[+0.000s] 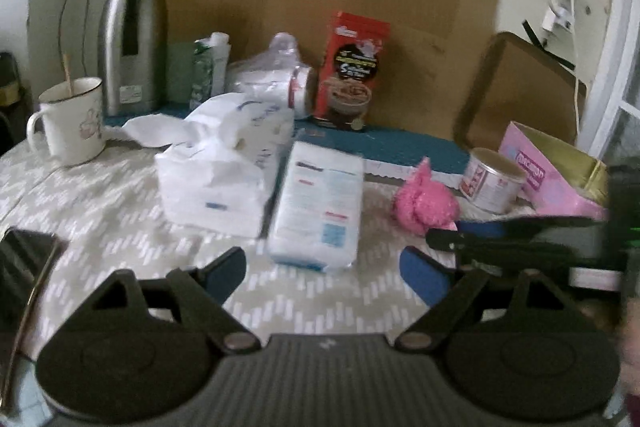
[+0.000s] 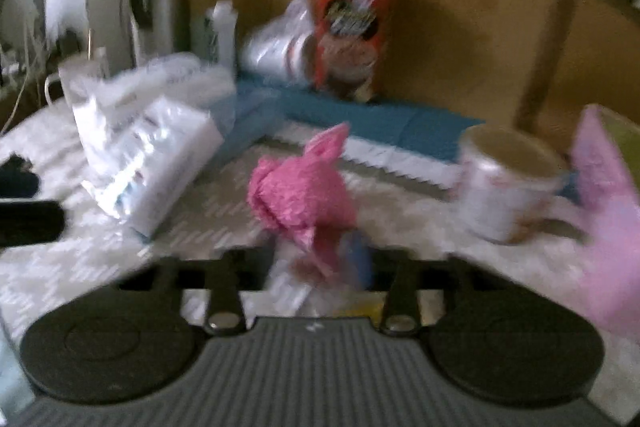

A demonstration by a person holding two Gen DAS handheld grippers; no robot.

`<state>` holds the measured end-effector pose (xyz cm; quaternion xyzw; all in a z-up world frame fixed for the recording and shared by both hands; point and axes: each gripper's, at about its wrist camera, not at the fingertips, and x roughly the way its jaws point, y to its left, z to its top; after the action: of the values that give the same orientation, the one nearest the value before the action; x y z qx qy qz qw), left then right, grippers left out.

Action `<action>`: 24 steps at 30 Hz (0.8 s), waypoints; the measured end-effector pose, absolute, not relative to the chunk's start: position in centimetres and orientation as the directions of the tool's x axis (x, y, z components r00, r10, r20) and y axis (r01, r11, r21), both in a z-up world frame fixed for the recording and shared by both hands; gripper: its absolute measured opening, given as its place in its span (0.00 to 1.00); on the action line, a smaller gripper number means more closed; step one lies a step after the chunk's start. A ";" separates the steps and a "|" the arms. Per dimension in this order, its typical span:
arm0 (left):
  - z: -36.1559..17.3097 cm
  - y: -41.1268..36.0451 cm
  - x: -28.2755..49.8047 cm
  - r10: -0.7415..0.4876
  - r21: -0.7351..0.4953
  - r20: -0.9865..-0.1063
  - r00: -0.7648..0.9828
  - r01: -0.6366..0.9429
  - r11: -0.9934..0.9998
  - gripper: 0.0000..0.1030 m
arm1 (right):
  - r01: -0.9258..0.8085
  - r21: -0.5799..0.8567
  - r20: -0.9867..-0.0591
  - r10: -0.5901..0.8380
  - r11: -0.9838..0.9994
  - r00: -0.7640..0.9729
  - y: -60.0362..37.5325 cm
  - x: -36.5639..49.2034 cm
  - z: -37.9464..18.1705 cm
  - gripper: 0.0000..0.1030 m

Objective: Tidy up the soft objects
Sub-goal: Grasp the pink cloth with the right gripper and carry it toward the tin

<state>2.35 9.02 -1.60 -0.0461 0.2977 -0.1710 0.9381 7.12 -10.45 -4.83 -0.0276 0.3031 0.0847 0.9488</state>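
From your left wrist view, your left tool point(image 1: 323, 273) hangs open with nothing between its blue-padded fingers, above a surface point(image 1: 100, 211) covered in a beige and white zigzag cloth. Just beyond it lies a flat white pack point(image 1: 318, 205) in shiny wrap, and to its left a crumpled, torn-open tissue bag point(image 1: 224, 171) with soft white sheets spilling out. A fluffy pink pouf point(image 1: 424, 203) sits to the right, with your right tool point(image 1: 440, 239) reaching in just beside it. Farther right stands an open tin can point(image 1: 494, 183), its contents hidden, beside a pink carton point(image 1: 560, 179) with a gold lining. A white mug point(image 1: 70, 121) at far left holds a stick. From your right wrist view, badly blurred, your right tool point(image 2: 320, 263) is pinched closed on the near edge of the pink pouf point(image 2: 300, 195); the white pack point(image 2: 160, 167) lies left, the tin can point(image 2: 508, 183) right.
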 end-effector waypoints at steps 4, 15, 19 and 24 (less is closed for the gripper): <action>-1.4 9.9 1.9 -0.430 -0.257 -0.529 0.731 0.346 0.903 0.86 | -0.215 0.121 -0.546 0.246 0.969 0.801 -10.8 4.1 -4.2 0.08; -4.1 1.9 1.5 -0.676 -0.390 -0.601 0.426 0.581 0.714 0.67 | -0.204 0.084 -0.486 0.218 0.975 0.846 -11.8 -9.0 -5.6 0.08; -3.4 -2.1 1.1 -0.731 -0.413 -0.589 0.344 0.649 0.638 0.49 | -0.149 0.076 -0.449 0.167 0.986 0.878 -13.1 -9.4 -5.5 0.08; 1.2 -8.6 1.5 -0.786 -0.347 -0.520 0.335 0.758 0.553 0.49 | 0.009 0.034 -0.306 0.002 0.999 0.952 -17.4 -9.4 -3.0 0.08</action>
<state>1.54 -8.59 1.15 -0.0214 0.3304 -0.4725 0.8168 -9.39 -17.44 -2.97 0.0177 0.1548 -0.0016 0.9878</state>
